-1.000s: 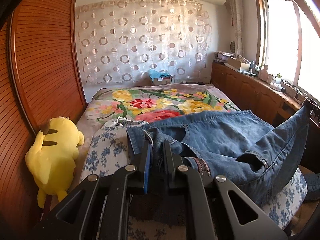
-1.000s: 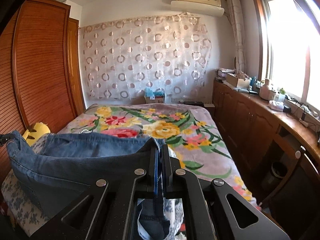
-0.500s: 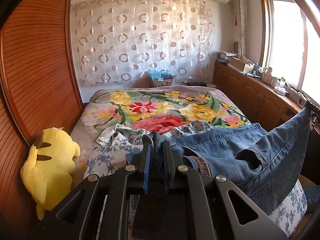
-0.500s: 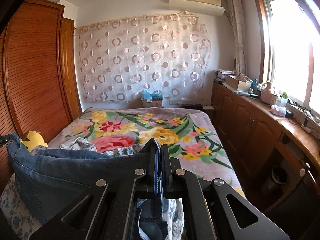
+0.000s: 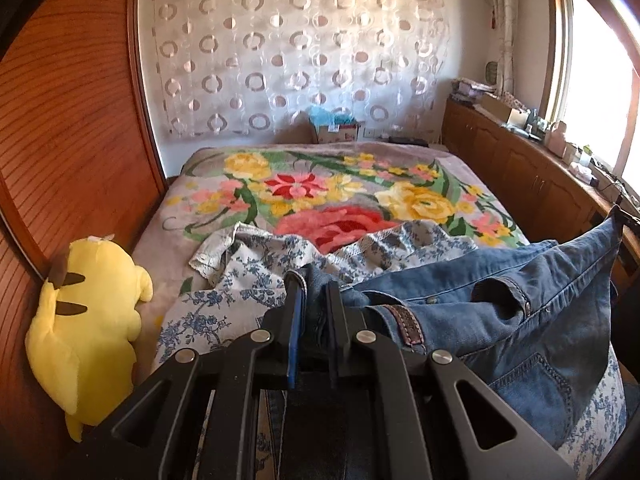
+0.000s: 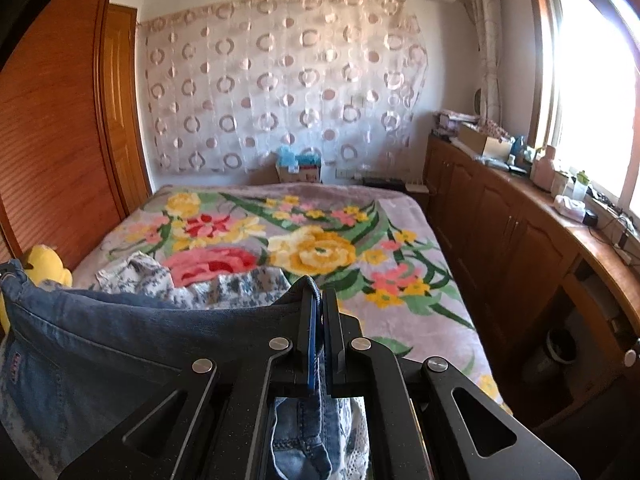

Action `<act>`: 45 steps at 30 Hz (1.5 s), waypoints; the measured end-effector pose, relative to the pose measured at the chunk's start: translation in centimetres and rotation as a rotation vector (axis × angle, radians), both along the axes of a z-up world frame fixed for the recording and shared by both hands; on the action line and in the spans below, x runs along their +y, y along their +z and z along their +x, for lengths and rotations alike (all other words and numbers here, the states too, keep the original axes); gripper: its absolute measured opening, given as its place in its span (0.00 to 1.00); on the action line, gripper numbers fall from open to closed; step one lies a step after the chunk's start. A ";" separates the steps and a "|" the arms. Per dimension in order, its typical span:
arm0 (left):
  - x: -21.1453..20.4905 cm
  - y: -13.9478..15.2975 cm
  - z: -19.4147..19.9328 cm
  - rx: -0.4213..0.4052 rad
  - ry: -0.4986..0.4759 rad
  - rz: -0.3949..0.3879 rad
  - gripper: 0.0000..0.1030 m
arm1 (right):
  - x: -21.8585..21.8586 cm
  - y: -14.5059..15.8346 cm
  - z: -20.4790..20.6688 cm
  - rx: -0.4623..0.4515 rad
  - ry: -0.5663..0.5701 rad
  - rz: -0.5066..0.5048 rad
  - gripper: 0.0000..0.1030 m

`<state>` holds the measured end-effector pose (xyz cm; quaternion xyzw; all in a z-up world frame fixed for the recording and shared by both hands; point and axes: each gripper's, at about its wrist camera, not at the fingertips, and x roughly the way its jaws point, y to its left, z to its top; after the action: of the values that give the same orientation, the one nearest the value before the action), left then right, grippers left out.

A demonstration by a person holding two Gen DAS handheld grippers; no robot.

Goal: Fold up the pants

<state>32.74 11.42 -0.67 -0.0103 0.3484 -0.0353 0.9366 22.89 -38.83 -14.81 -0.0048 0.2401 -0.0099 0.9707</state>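
From my left tongs' camera, my left gripper (image 5: pixel 314 292) is clamped on a bunched edge of the jeans (image 5: pixel 500 308); the bundle of denim between the fingers hides how much cloth is pinched. The jeans stretch rightward to a far corner at the frame's edge, where only a sliver of my right gripper (image 5: pixel 626 218) shows. Under them lies a blue-flowered cloth (image 5: pixel 248 276), crumpled, partly covered. It rests on the floral blanket (image 5: pixel 320 188). A yellow plush toy (image 5: pixel 88 320) leans against the wooden wardrobe (image 5: pixel 68 140).

From my right tongs' camera, the right gripper (image 6: pixel 318 292) is pressed together on a thin denim edge; the jeans (image 6: pixel 120 336) hang leftward, blocking most of the flowered cloth (image 6: pixel 224 284) and nearly all of the plush toy (image 6: pixel 44 260). The wooden cabinets (image 6: pixel 500 224) line the right side, cluttered on top, with items too small and glare-washed to identify.
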 end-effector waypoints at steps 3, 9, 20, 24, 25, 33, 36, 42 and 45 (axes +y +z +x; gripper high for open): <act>0.0 -1.0 1.0 0.030 0.001 0.008 0.12 | 0.2 -0.4 1.1 0.032 -0.001 -0.002 0.02; -0.2 -1.5 1.3 0.053 -0.010 0.005 0.12 | 0.2 1.1 3.1 0.067 -0.001 -0.006 0.02; 0.2 0.4 0.2 0.024 -0.009 -0.023 0.45 | -0.4 1.8 3.0 0.092 0.006 0.036 0.06; -0.7 -0.1 0.2 0.046 -0.044 -0.021 0.45 | -0.2 1.6 2.6 0.089 0.014 0.044 0.16; -0.9 -0.3 0.3 0.055 -0.054 -0.028 0.45 | -0.1 1.6 2.4 0.089 0.016 0.049 0.21; -4.8 -1.5 0.0 0.086 -0.175 -0.048 0.76 | -0.1 1.0 1.7 0.109 0.028 0.059 0.35; -6.0 -1.3 -0.2 0.087 -0.196 -0.043 0.76 | -0.3 0.7 1.9 0.126 0.023 0.060 0.36; -7.9 -1.6 -0.4 0.082 -0.236 -0.016 0.76 | -0.5 0.0 3.7 0.177 0.027 0.085 0.37; -8.6 -1.8 0.0 0.093 -0.258 -0.016 0.76 | -0.5 -0.3 4.8 0.207 0.045 0.109 0.37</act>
<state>32.73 2.81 -2.47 0.0257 0.3896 -0.1578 0.9070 27.73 -39.33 -15.12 0.0414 0.3391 0.0254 0.9395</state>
